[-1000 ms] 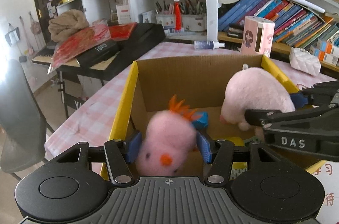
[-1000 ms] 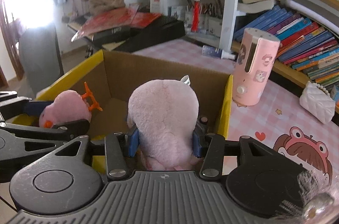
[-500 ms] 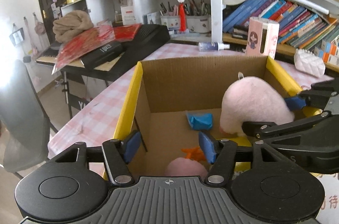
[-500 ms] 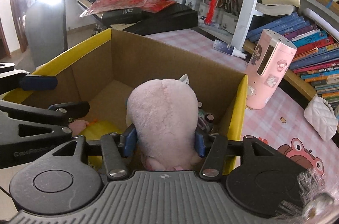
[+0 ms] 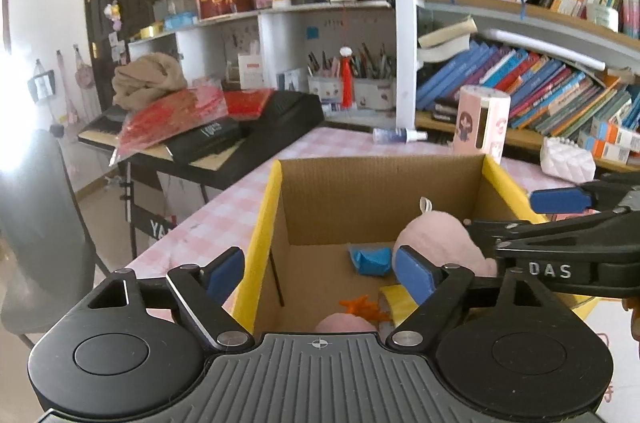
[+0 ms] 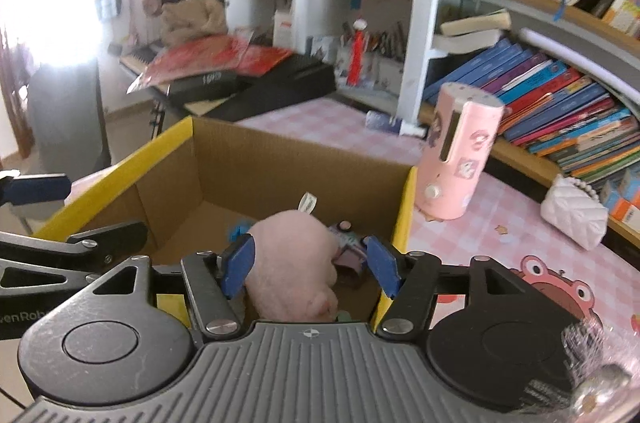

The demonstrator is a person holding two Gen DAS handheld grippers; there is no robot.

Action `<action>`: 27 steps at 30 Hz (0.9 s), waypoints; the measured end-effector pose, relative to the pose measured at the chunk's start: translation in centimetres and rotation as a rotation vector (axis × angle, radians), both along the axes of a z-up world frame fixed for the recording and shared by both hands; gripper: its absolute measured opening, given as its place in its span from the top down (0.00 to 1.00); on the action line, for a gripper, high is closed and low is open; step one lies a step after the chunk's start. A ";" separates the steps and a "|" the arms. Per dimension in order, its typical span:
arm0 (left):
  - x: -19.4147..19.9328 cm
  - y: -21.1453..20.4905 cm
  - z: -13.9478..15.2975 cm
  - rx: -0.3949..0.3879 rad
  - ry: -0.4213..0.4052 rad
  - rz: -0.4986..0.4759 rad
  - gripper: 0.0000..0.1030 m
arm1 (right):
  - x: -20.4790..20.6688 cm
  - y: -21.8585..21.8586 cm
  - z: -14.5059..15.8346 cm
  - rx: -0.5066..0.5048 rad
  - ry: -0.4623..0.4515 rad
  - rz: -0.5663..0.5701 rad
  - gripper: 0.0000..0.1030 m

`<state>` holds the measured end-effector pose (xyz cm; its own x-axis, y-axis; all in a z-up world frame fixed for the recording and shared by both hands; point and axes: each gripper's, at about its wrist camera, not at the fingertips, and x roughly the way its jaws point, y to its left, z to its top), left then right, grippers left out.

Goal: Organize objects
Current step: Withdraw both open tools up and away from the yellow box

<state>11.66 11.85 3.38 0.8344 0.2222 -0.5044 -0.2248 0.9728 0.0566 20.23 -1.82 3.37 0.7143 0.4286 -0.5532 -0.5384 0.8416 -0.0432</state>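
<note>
Two pink plush toys [image 5: 436,243] [image 5: 344,323] in one cardboard box [image 5: 380,191]

Both tools are showing the same build. The left gripper [image 5: 320,273] is carrying a black ribbed housing along the bottom of the frame, 2 round black discs, silver screws and 2 blue pads. The right gripper [image 6: 308,269] is looking alike; at right centre of the left view its arm is wearing white letters "DAS".
</note>
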 end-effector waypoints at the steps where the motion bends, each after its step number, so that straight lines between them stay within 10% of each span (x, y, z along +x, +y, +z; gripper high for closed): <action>1: -0.3 0.1 0.1 -0.003 -0.007 0.005 0.15 | -0.5 -0.2 0.2 0.008 -0.010 -0.013 0.40; 27: -11.0 1.1 -1.1 -0.074 0.048 -0.008 0.12 | -13.3 -2.1 -0.8 0.006 0.009 -0.161 0.34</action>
<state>0.70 12.94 2.32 0.8103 0.1757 -0.5590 -0.2153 0.9765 -0.0052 6.94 -3.94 2.61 0.7691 0.3121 -0.5577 -0.3966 0.9174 -0.0335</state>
